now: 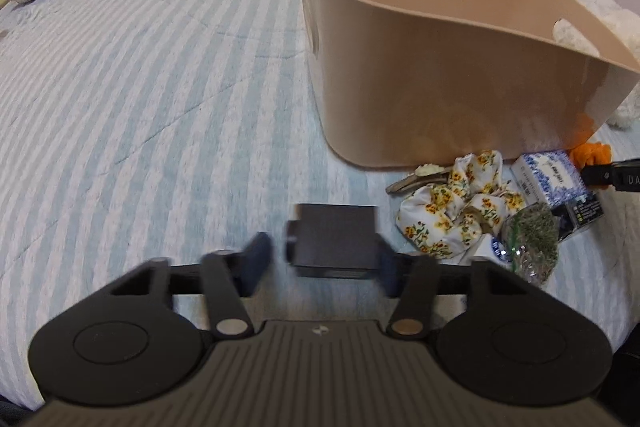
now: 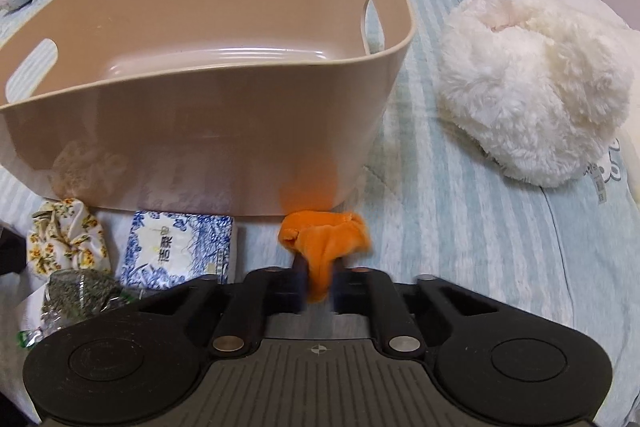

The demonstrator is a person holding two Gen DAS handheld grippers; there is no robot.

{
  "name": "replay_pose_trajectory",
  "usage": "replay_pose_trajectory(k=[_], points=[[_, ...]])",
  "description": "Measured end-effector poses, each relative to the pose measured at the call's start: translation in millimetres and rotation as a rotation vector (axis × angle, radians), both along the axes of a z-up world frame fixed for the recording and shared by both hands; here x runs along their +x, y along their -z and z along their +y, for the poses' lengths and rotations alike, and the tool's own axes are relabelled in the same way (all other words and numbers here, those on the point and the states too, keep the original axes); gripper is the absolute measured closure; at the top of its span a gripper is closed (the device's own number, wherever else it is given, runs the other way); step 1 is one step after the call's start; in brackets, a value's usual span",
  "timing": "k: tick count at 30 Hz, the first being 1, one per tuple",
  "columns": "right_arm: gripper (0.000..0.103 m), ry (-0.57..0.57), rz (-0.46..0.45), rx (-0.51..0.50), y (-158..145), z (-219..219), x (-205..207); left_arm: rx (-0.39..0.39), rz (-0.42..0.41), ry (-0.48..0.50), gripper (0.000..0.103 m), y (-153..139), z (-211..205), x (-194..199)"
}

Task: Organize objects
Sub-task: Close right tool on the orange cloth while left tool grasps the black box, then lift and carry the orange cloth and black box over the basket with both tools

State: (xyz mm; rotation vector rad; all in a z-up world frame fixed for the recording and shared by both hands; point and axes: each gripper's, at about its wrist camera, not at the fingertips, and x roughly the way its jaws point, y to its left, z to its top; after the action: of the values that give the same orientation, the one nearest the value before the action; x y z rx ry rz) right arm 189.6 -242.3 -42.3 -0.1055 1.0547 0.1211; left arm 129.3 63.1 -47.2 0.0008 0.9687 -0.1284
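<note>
So the right gripper (image 2: 318, 287) has its fingers pinched tight on an orange cloth (image 2: 324, 239), which bunches up just in front of the tan tub (image 2: 240, 131). The tub sits on a striped bedspread (image 2: 460, 227). Left of the cloth there's a blue-and-white tissue pack (image 2: 176, 251), then a floral pouch (image 2: 66, 241) and a bag of dried herbs (image 2: 78, 293). A fluffy white plush toy (image 2: 532, 95) sits off to the right.

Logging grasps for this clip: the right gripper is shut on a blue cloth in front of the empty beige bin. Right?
Not quite: the cloth pinched in the right gripper is orange, not blue, as the right wrist view shows. It does sit in front of the empty beige bin.
</note>
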Motion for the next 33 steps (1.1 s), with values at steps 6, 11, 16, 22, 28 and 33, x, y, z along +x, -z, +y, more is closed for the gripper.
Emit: replay_pose_trajectory(k=[6, 11, 16, 22, 28, 33], points=[[0.095, 0.018, -0.033, 0.062, -16, -9, -12, 0.013, -0.021, 0.011, 0.057, -5, -2, -3], [0.095, 0.033, -0.05, 0.097, -29, -14, -20, 0.02, -0.053, 0.008, 0.057, -17, -3, -10], [0.095, 0.034, -0.122, 0.153, -54, -18, -35, 0.017, -0.117, 0.003, 0.057, -42, -4, -19], [0.095, 0.032, -0.224, 0.211, -94, -17, -45, -0.001, -0.23, -0.018, 0.057, -81, -11, -30], [0.095, 0.018, -0.326, 0.27, -129, -14, -36, 0.008, -0.339, -0.033, 0.057, -112, -28, -19], [0.095, -0.008, -0.376, 0.271, -142, -2, -20, 0.035, -0.4, -0.015, 0.057, -130, -47, 6]])
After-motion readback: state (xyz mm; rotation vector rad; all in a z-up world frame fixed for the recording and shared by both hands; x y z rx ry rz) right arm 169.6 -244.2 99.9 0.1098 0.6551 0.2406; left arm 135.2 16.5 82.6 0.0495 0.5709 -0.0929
